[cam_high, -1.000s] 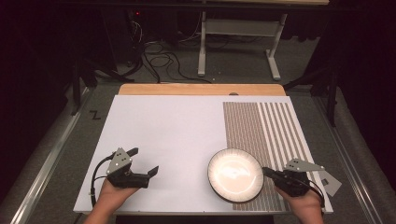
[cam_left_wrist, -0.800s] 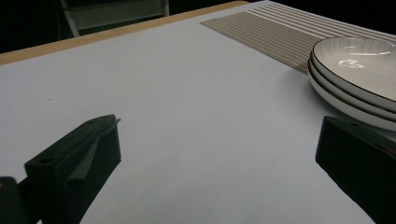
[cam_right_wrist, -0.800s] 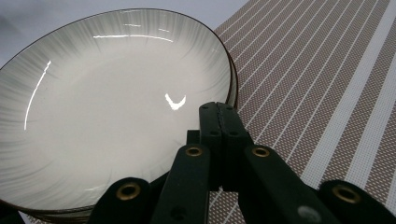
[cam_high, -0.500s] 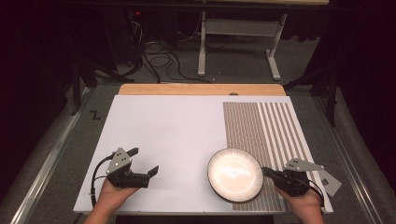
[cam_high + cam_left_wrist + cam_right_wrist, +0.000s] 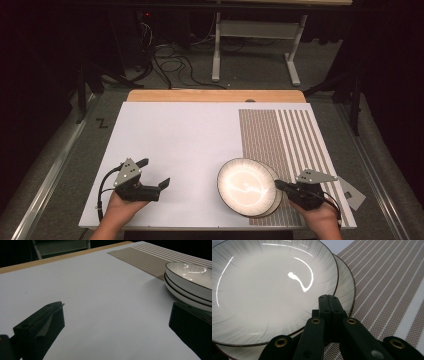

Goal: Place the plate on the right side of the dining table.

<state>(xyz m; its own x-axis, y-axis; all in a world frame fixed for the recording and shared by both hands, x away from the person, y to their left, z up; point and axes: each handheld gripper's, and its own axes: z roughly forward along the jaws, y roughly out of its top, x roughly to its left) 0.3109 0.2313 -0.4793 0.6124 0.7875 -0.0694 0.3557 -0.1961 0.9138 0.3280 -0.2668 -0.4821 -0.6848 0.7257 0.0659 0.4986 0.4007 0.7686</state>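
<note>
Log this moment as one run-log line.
left gripper: jaws open, over white board | right gripper: jaws shut, tips at rim of stacked plates | placemat: under plates' right edge

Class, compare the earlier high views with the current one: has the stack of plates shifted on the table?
No. The stack of plates sits at the same spot, overlapping the left edge of the striped placemat, as before.

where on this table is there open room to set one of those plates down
The wide white board is bare from the wooden back edge to the left tool, and over to the brown striped placemat, whose far half is free too. It is crowded near the front right: stacked white dark-rimmed plates and the right tool.
</note>
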